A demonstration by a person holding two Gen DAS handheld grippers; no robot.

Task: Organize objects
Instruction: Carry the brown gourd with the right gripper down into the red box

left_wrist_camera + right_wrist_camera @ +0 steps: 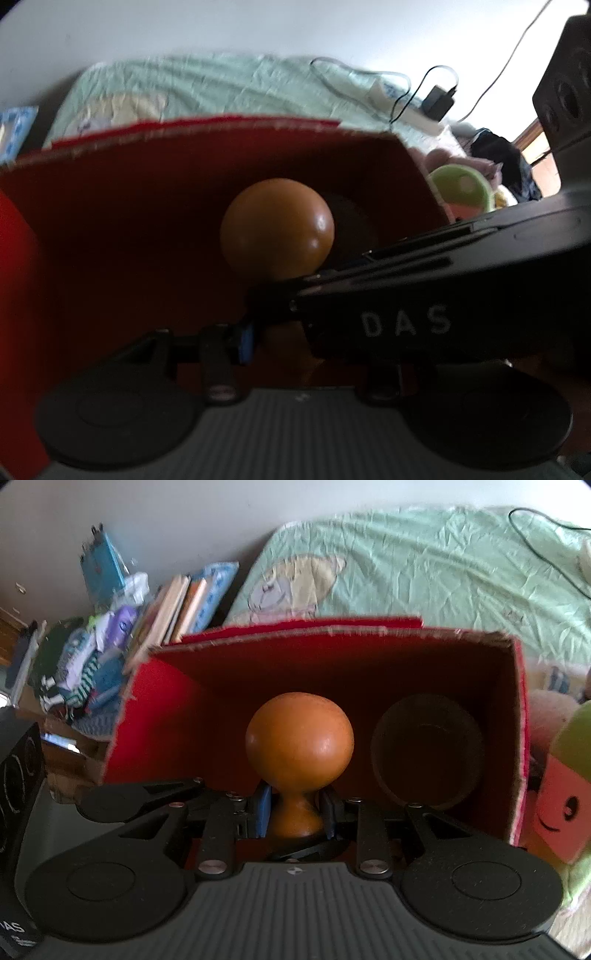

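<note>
Right claw [295, 814] grips the orange wooden knob [299, 738] by its neck, held over the red box [519, 716] for dropping in; left claw's [255, 325] state is unclear.

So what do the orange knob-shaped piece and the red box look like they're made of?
The orange piece, held at its narrow neck by the right claw, looks like smooth painted or lacquered wood, possibly plastic: it shows small glossy highlights. The red box looks like cardboard with a matte red facing: its cut edges are pale and ragged.

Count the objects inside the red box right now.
2. An orange wooden knob, held at its stem by the right hand-held gripper, at the middle; a dark round dish to its right. The box floor is partly hidden.
</note>
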